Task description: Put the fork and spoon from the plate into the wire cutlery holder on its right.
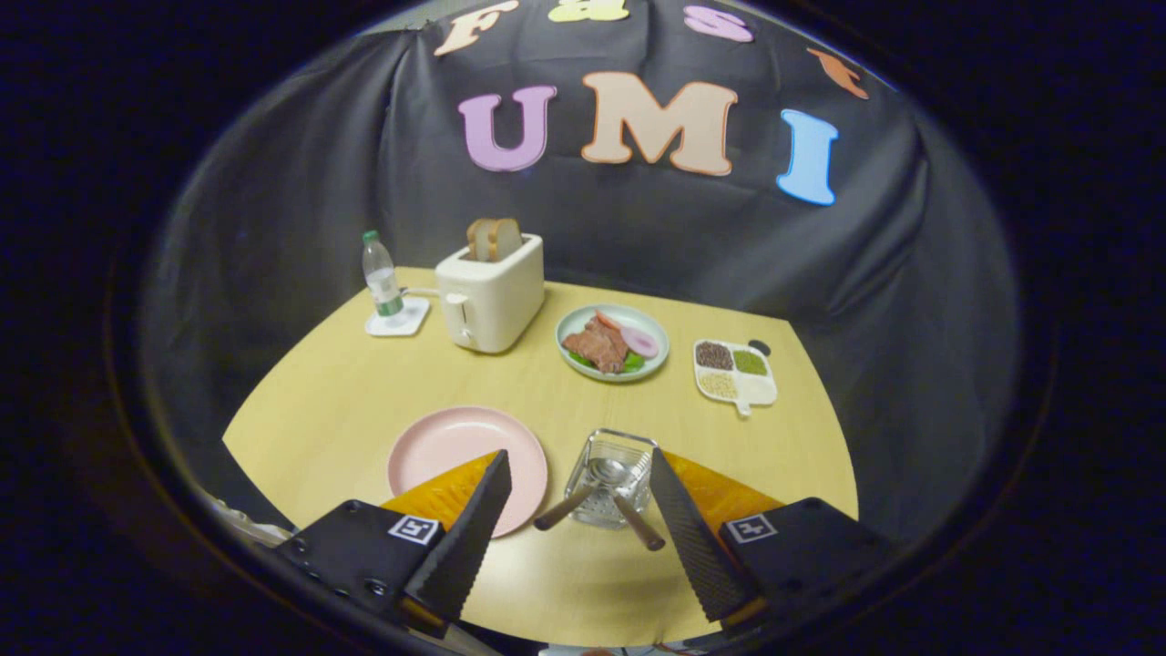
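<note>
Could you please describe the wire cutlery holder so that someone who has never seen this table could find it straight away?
On the wooden table, find the empty pink plate near the front; the wire cutlery holder stands just to its right, between the open gripper's fingers. It is a small see-through basket, the one thing with two brown handles sticking out of it.
</note>
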A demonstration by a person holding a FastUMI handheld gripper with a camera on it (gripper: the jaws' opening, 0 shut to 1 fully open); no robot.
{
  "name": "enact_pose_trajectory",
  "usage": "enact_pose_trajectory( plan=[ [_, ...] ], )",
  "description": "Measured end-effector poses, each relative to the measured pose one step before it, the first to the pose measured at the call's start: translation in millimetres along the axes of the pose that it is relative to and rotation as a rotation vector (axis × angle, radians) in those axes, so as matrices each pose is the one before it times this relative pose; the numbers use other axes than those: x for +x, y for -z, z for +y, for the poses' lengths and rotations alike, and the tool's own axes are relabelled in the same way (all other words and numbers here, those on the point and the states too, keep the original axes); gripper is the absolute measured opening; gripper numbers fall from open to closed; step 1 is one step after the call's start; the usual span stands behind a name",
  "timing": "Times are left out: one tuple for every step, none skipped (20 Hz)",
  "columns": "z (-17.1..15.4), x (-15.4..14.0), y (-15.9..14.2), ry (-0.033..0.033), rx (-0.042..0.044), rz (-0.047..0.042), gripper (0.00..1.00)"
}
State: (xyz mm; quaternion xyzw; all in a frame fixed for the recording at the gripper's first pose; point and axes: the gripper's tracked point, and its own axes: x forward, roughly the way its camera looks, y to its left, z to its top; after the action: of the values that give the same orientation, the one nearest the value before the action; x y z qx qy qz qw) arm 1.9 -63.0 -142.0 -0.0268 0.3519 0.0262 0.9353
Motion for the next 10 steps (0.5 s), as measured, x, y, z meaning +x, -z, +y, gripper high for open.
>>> enact_pose_trajectory(
  plan=[
    [7.03,-3.94,-7.86,-0.00226,0.01232,-0.04536,0.98],
    [6.85,-4.19,-10.73,0.00174,0.01232,-0.05179,0.97],
    [7.67,-4.97,-10.14,-0.0012,0.00913,-0.0495,0.98],
    [5.66,-3.66,-9.72,0.00789,0.00812,-0.05028,0.97],
    [4.63,-2.45,-7.07,0.00996,0.00526,-0.0397,0.97],
    [3.37,-3.49,-7.39,0.01083,0.00705,-0.03499,0.97],
    [5.25,-3.58,-6.73,0.00545,0.00846,-0.03201,0.97],
    [4.26,-2.63,-6.9,0.00582,0.00798,-0.02655,0.97],
    [1.14,-3.14,-5.47,0.01037,0.00828,-0.03072,0.97],
    [2.28,-1.66,-6.13,0.00675,0.00769,-0.02562,0.97]
  ],
)
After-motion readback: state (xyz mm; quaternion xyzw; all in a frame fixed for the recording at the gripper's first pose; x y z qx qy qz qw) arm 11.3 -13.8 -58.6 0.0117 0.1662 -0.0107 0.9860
